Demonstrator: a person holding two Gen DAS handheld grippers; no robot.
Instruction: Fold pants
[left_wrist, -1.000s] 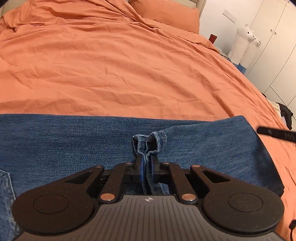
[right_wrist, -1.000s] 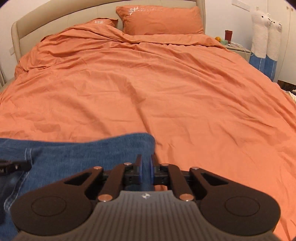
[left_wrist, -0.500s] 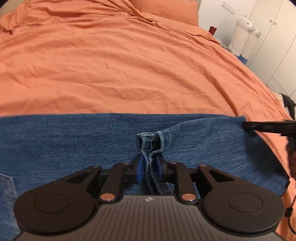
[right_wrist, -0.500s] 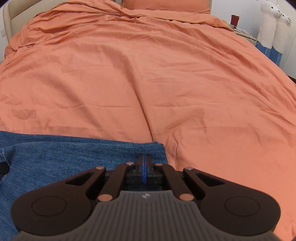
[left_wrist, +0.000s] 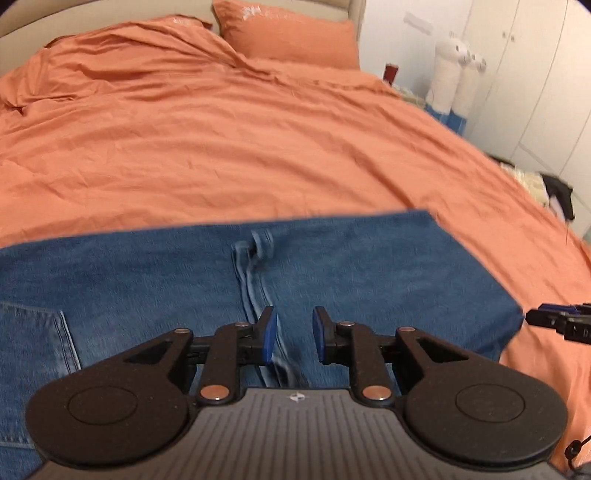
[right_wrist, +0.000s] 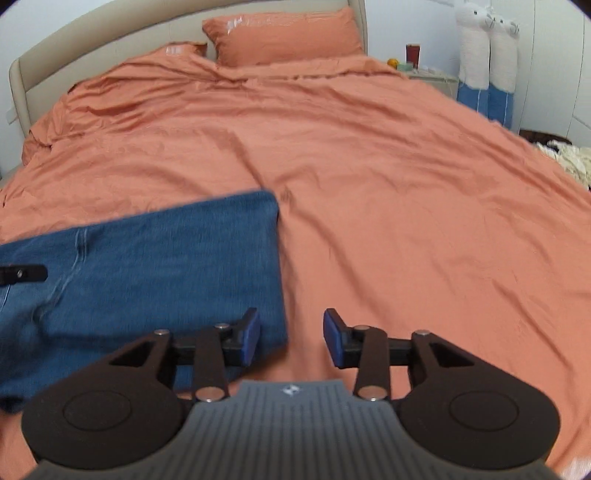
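Nearest you, your left gripper (left_wrist: 294, 338) stands with its blue pads apart and nothing pinched; its jaws have just been opening, and the bunched denim seam (left_wrist: 251, 280) runs on the cloth below the gap, free of both pads. Your right gripper (right_wrist: 291, 341) is likewise parted, its jaws just opened too, with only bare bedding under the gap; its left pad hangs over the near right corner of the pants (right_wrist: 147, 266), not touching so far as you can tell.

The pants (left_wrist: 332, 280) lie folded flat as a blue denim band across the near part of the orange duvet (left_wrist: 221, 147), stretching from your left side to a squared end on the right. A back pocket (left_wrist: 33, 347) shows at the left edge of the left wrist view. In that same view the tips of your right gripper poke in at the right edge, just off the end of the denim.

Beyond the pants the duvet (right_wrist: 369, 166) runs wrinkled up to two orange pillows (right_wrist: 284, 35) against a beige headboard (right_wrist: 110, 40). To the right of the bed stand two white and blue plush toys (right_wrist: 487, 62), with a red cup (right_wrist: 412, 53) on a nightstand and white wardrobe doors (left_wrist: 535, 74) behind
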